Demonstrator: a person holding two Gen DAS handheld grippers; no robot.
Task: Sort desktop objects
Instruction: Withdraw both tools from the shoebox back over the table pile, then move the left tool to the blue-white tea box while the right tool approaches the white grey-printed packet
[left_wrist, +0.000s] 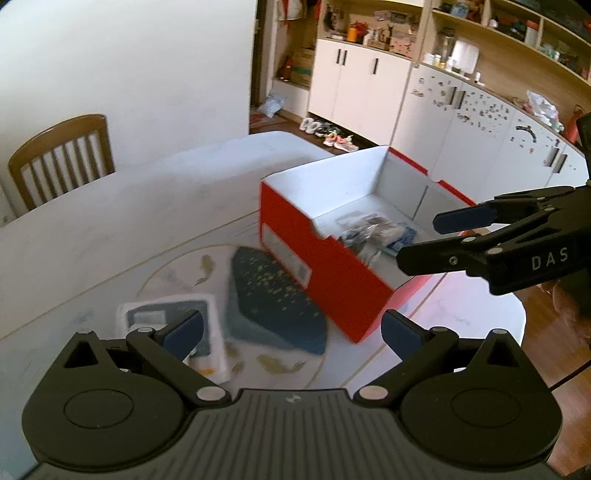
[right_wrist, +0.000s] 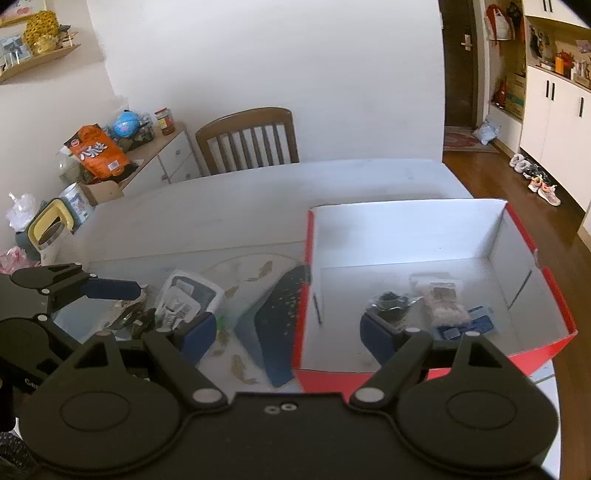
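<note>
Both grippers (left_wrist: 291, 334) (right_wrist: 288, 328) released and empty; best approach the pouch (left_wrist: 273, 299), frame centre beside the red box (left_wrist: 332, 284), squarely

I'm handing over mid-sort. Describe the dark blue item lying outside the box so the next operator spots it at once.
Start at the open red cardboard shoebox with a white interior on the white table. Pressed against its left outer wall lies a dark blue, gold-speckled flat pouch. The white packet with a grey-blue panel further left is pale and unspeckled.
</note>
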